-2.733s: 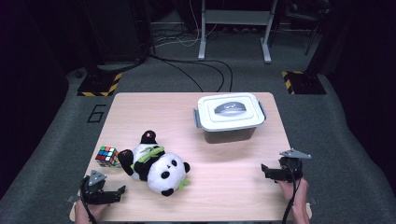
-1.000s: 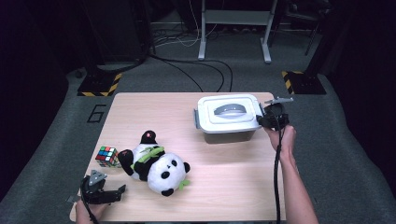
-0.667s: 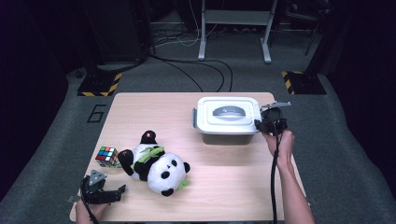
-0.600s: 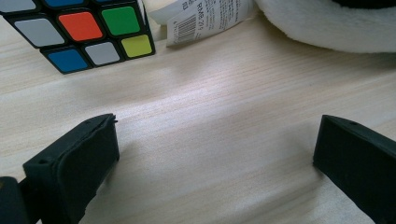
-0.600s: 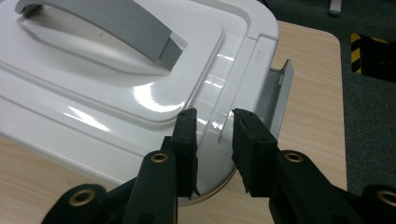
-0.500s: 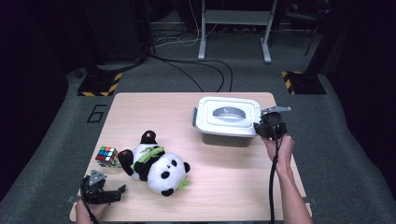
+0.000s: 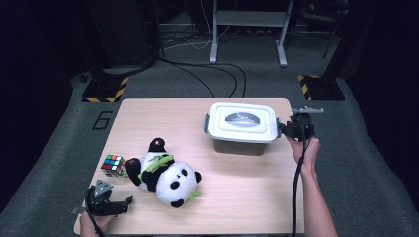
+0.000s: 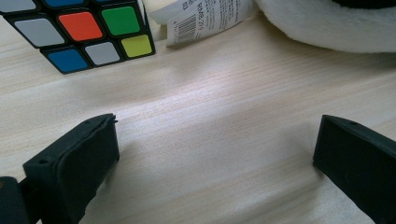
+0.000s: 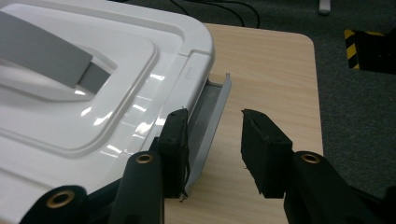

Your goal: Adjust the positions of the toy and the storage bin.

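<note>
Left gripper [image 7: 117, 206]: at table's [image 7: 148, 113] 7 o'clock corner, jaws spread wide, nothing between them. Puzzle cube [image 7: 113, 165] and plush panda [image 7: 165, 173]: just beyond it. White lidded box [image 7: 242, 127]: at 1 o'clock. Right gripper [image 9: 214, 144]: at box's 3 o'clock side, jaws just opening, released; left pad beside grey side latch [image 9: 212, 109], latch between them.

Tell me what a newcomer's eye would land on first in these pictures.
The stuffed panda lies on its back at the near left of the table, with a colourful puzzle cube just left of it. Toward the far right stands a white box with its lid on, and the right claw is at the grey latch on its right end, which stands flipped out, jaws slightly apart. The left claw rests open at the near left corner.
</note>
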